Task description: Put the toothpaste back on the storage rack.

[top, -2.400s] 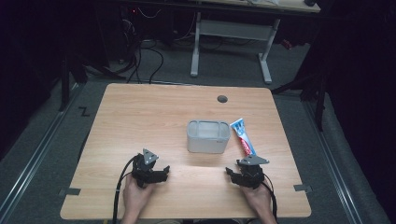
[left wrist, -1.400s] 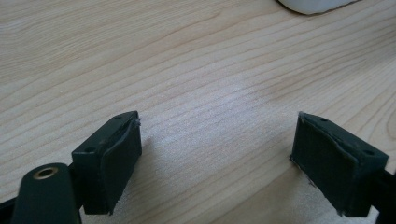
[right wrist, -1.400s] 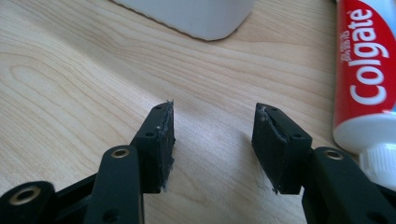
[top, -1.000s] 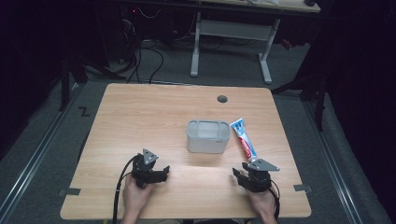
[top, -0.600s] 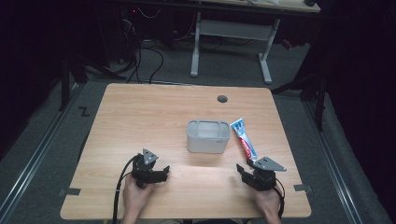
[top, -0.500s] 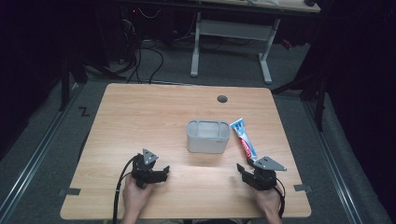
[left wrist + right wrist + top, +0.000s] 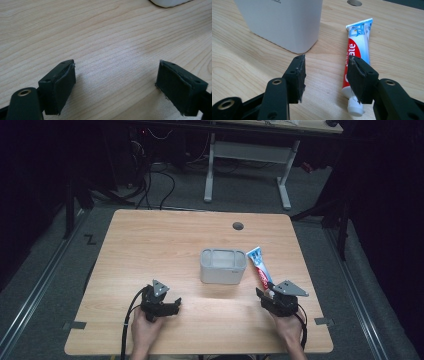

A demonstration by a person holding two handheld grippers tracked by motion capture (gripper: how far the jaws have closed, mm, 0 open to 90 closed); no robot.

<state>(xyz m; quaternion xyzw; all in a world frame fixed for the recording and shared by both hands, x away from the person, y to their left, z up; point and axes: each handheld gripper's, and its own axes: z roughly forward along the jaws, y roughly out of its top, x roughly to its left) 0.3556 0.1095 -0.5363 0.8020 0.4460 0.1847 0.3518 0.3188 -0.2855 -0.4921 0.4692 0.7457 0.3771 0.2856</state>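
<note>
Toothpaste tube: one, lying flat just beside the one white container, cap end toward the person. The right gripper hovers near the cap with jaws parted and nothing between them; they have just been opening. Step in hand appears to be the approach. Next move: lower the jaws astride the tube, then close. The left gripper, farther from the container, rests released over the table.

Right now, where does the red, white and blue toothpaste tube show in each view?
High view: red, white and blue toothpaste tube lies right of centre, just ahead of the right tongs.
Left gripper view: not in it.
Right gripper view: right of centre, white cap nearest.
Shared landmark: the pale grey plastic box beside the tube.
</note>
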